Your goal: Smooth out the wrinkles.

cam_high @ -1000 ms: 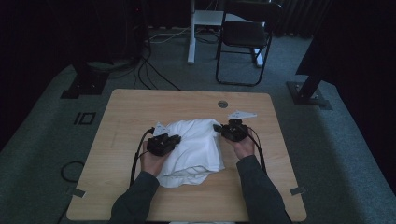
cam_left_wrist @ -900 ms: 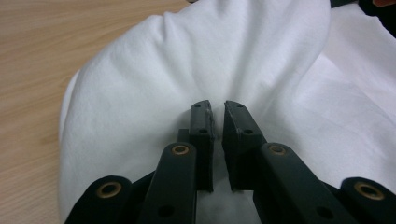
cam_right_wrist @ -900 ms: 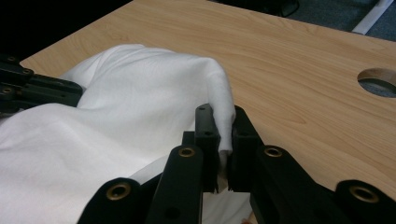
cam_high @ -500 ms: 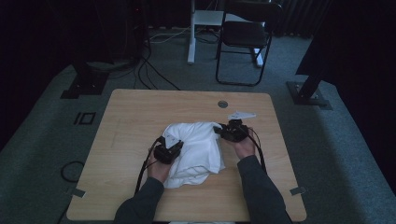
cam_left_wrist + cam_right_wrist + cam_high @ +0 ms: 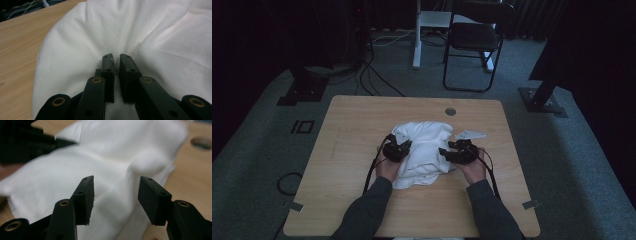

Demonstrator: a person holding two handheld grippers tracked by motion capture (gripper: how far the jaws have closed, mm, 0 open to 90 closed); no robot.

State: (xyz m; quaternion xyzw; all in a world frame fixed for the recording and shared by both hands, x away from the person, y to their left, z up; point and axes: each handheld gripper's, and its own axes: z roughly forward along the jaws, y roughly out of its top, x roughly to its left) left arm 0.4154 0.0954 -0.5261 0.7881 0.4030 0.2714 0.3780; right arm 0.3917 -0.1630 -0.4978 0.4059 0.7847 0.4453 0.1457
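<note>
Item, from the left: our left gripper (image 5: 398,148), jaws nearly together on a pinched fold of the white cloth (image 5: 424,152), which lies bunched at the middle of the pale wood-grain table (image 5: 347,130); we should keep this pinch firm and low so the fold does not slip. Item, right: our right gripper (image 5: 451,152), black ribbed jaws just opened and apart over the cloth's right edge, gripping nothing, though blur leaves contact unsure. Cloth soft, matte, creased.
</note>
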